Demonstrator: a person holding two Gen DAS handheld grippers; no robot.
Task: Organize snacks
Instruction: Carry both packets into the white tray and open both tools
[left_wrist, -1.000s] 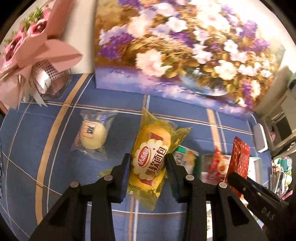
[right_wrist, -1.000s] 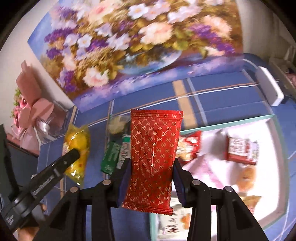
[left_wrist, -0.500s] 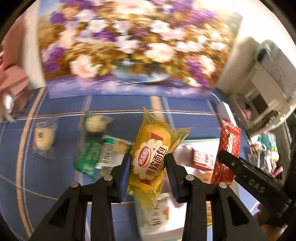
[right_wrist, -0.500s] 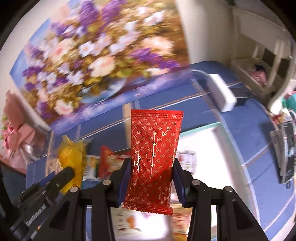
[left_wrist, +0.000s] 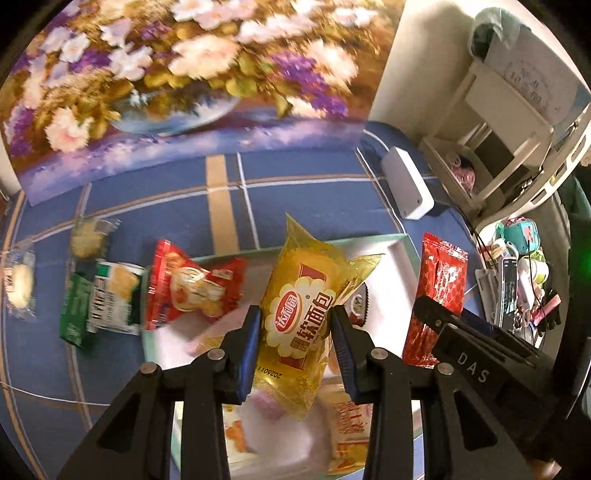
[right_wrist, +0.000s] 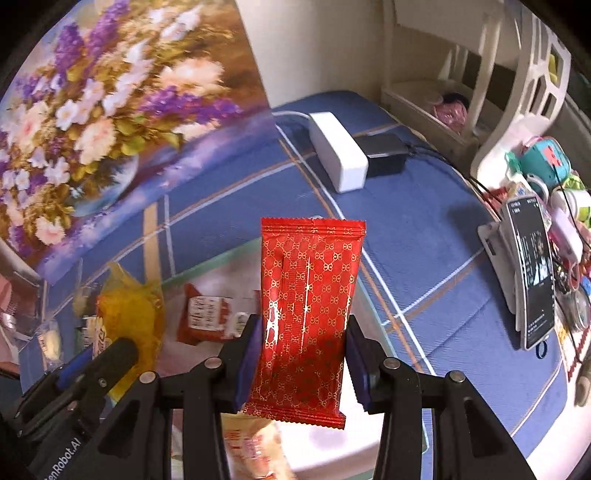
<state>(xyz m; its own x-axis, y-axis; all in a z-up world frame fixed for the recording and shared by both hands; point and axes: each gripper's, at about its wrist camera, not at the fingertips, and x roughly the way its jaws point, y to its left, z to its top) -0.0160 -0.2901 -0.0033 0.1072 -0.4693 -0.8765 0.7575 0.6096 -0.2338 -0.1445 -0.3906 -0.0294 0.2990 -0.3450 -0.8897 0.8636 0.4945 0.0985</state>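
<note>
Clamping a yellow bread packet (left_wrist: 301, 321) between its blue-padded jaws, the left gripper (left_wrist: 295, 343) holds it upright above a white tray (left_wrist: 397, 254) with a pale green rim that sits on the blue-checked counter (left_wrist: 303, 184). The right gripper (right_wrist: 301, 363) is closed on a red patterned packet (right_wrist: 308, 295), also upright, over the tray's right part; in the left wrist view that red packet shows to the right of the yellow one, with the tray below them. Inside the tray lie several more snacks: a red-and-white wrapped one (right_wrist: 207, 314) near its far side and blurred orange and white packets toward the near edge. A red snack bag (left_wrist: 192, 288) lies across the tray's left rim, and just left of it on the counter lie a green-and-white packet (left_wrist: 99, 302) and two clear-wrapped pale buns (left_wrist: 86, 240), all blurred. A floral painting (left_wrist: 177, 74) leans at the counter's back. A white rectangular box (right_wrist: 338, 151) rests near the far right corner, touching a dark adapter (right_wrist: 384, 155).
</note>
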